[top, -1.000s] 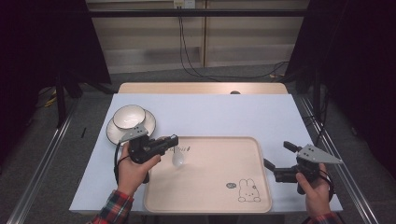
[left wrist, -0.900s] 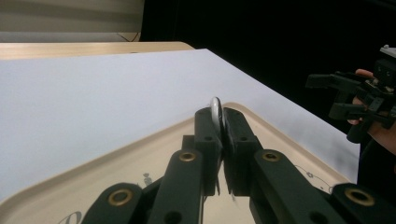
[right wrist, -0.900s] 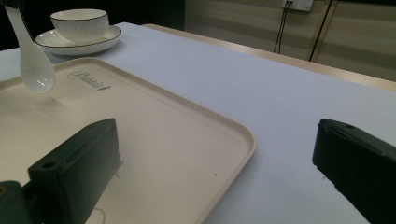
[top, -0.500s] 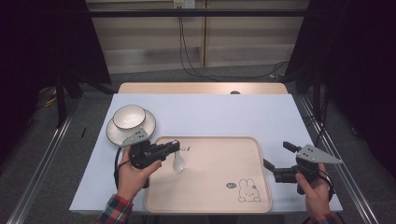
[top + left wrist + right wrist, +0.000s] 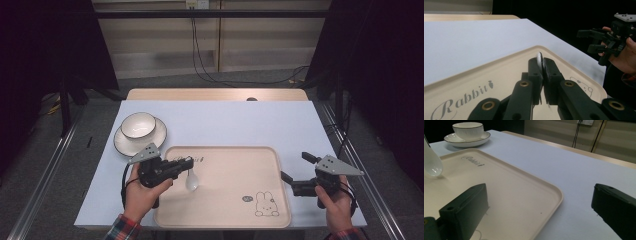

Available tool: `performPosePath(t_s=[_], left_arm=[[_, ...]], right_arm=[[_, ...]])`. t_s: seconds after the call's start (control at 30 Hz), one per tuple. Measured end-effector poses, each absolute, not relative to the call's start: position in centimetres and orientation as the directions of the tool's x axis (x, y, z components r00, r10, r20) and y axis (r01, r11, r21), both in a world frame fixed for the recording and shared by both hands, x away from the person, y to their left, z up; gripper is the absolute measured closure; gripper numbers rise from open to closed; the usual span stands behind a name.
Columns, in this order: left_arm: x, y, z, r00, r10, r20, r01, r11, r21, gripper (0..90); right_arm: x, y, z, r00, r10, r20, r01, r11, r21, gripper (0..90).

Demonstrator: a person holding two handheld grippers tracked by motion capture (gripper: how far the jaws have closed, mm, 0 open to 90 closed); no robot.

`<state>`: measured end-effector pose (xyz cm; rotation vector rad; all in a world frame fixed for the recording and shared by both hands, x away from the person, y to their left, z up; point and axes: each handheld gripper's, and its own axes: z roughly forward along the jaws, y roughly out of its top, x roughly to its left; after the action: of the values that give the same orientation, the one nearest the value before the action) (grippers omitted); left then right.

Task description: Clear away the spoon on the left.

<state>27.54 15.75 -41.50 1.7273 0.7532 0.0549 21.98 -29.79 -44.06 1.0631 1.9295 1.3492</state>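
My left gripper [image 5: 187,164] is clamped on the thin handle of a white ceramic soup spoon [image 5: 191,181], and in the left gripper view the handle's edge [image 5: 539,59] stands pinched upright between the two black jaws, which are drawn tight onto it. I take the beige plastic tray with the rabbit drawing [image 5: 225,220] as my landmark: the spoon hangs over the tray's left part, near the "Rabbit" lettering [image 5: 192,159] at its far left corner, with the bowl end pointing down below the gripper and sitting very close to the tray floor; I cannot tell whether it touches. In the right gripper view the spoon's bowl [image 5: 431,163] shows at the tray's left side. My right gripper [image 5: 296,170] rests just off the tray's right edge, over the pale blue table [image 5: 240,122], its jaws standing wide apart with nothing between them. A white ribbed bowl [image 5: 138,125] sits on a white saucer [image 5: 126,145] beyond the tray's far left corner, apart from the tray.
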Motion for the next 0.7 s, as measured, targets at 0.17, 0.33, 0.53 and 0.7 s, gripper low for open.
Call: performPosePath(t_s=[0.17, 0.33, 0.53, 0.7], left_arm=[[27.2, 15.8, -41.6, 0.794, 0.499, -0.348, 0.455, -0.106, 0.884, 85.4], [26.4, 15.8, -41.5, 0.794, 0.500, -0.345, 0.457, -0.116, 0.882, 85.4], [26.0, 15.9, -41.7, 0.795, 0.493, -0.354, 0.466, -0.123, 0.876, 85.3], [26.0, 16.0, -42.0, 0.792, 0.488, -0.366, 0.479, -0.126, 0.869, 85.2]], right_arm=[[22.0, -29.7, -44.1, -0.538, 0.843, -0.004, 0.292, 0.191, 0.937, 0.4], [22.0, -29.6, -44.1, -0.540, 0.842, -0.006, 0.293, 0.195, 0.936, 0.4], [21.9, -29.6, -44.1, -0.541, 0.841, -0.002, 0.295, 0.192, 0.936, 0.4], [22.0, -29.7, -44.0, -0.530, 0.848, -0.008, 0.288, 0.189, 0.939, 0.7]])
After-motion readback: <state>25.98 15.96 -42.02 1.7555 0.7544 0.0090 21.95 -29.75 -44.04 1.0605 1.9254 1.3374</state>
